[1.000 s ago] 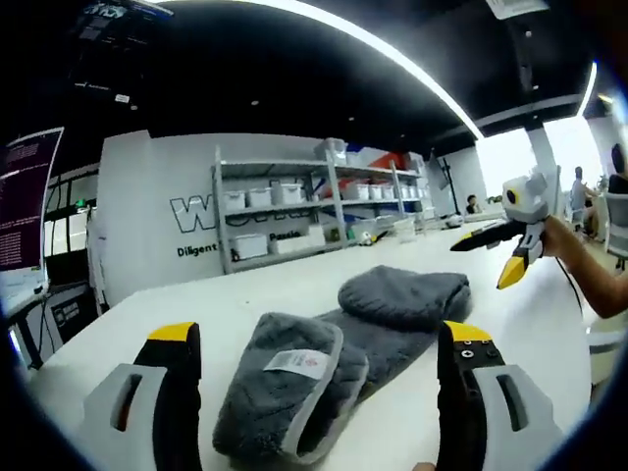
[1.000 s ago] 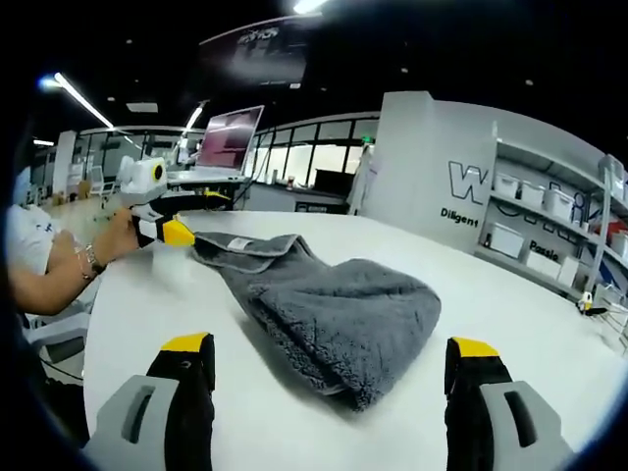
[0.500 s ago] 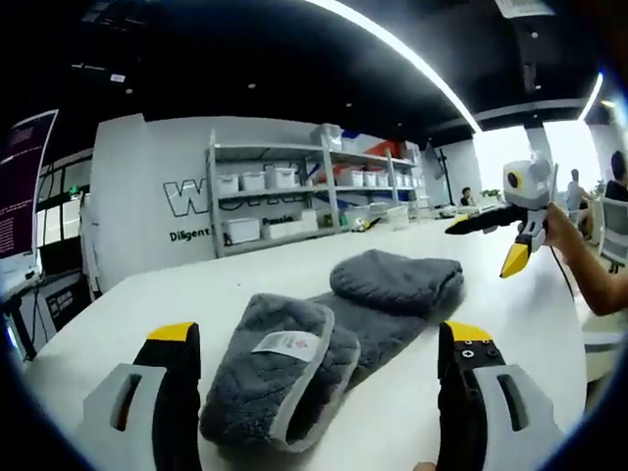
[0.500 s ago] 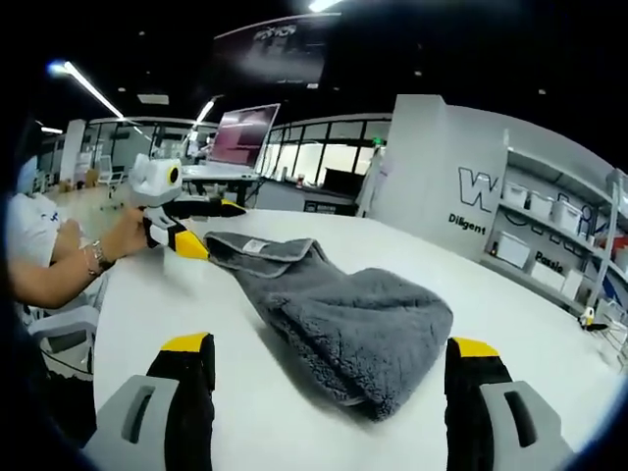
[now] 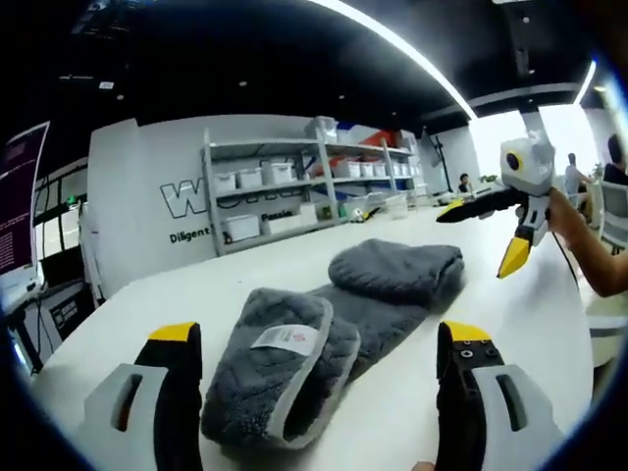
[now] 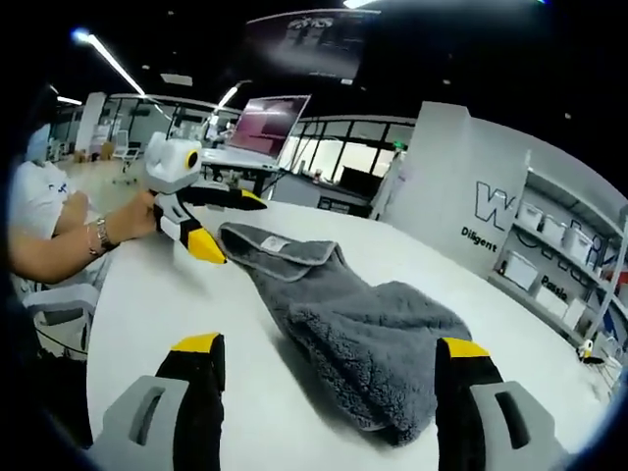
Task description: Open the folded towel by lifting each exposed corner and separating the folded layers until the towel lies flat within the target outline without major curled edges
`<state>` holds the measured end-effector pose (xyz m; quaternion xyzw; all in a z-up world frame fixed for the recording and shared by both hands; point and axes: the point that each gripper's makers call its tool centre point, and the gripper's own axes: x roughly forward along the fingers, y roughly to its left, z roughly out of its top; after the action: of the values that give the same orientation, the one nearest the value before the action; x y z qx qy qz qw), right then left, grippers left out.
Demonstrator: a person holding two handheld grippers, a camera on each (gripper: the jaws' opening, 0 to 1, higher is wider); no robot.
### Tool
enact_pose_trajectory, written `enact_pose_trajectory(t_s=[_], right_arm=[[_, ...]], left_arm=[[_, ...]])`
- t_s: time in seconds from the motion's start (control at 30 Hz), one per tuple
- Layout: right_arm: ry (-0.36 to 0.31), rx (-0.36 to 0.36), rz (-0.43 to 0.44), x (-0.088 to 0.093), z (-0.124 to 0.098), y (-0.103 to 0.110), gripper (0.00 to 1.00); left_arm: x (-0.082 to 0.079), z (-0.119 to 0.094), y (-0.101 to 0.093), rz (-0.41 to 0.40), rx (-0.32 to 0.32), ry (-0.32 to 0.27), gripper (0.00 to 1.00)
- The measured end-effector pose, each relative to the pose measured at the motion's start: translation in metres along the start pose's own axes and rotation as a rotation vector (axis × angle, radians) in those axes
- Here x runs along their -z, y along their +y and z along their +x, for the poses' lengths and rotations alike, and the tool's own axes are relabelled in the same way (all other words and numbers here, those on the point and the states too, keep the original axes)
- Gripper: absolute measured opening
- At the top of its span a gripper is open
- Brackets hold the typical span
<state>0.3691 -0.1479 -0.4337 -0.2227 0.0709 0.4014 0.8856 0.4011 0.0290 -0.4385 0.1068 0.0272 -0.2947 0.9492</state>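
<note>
1. The jaws of the left gripper (image 5: 312,392) are spread wide, with nothing between them.
2. The jaws of the right gripper (image 6: 329,402) are spread wide too, and hold nothing.
3. The gray towel (image 5: 339,339) lies folded and bunched on the white tabletop (image 5: 491,314).
4. In the left gripper view, its near end with the white label (image 5: 278,340) sits between the jaws.
5. In the right gripper view, the thick end is near, and the left gripper is at the far left beside the label end.
6. Shelves (image 5: 294,201) with bins stand far behind.
</note>
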Motion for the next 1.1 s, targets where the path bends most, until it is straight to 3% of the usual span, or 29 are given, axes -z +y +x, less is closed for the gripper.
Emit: enact_pose_trajectory(t_s=[0.13, 0.27, 0.57, 0.93, 1.1], right_arm=[[-0.013, -0.027, -0.020, -0.005, 0.003, 0.008, 0.71], [0.009, -0.027, -0.061, -0.005, 0.010, 0.010, 0.68], [0.041, -0.016, -0.160, -0.004, 0.024, 0.017, 0.47], [0.133, 0.039, -0.337, -0.001, 0.043, 0.023, 0.42], [0.184, 0.069, -0.374, 0.008, 0.047, 0.021, 0.38]], left_arm=[[0.001, 0.000, 0.002, 0.008, -0.009, 0.005, 0.98], [0.000, 0.000, -0.002, -0.042, 0.027, -0.011, 0.98], [0.001, 0.002, -0.002, -0.027, 0.024, -0.003, 0.98], [0.002, 0.002, -0.005, -0.022, 0.032, 0.006, 0.97], [0.002, 0.002, -0.005, -0.012, 0.034, 0.007, 0.96]])
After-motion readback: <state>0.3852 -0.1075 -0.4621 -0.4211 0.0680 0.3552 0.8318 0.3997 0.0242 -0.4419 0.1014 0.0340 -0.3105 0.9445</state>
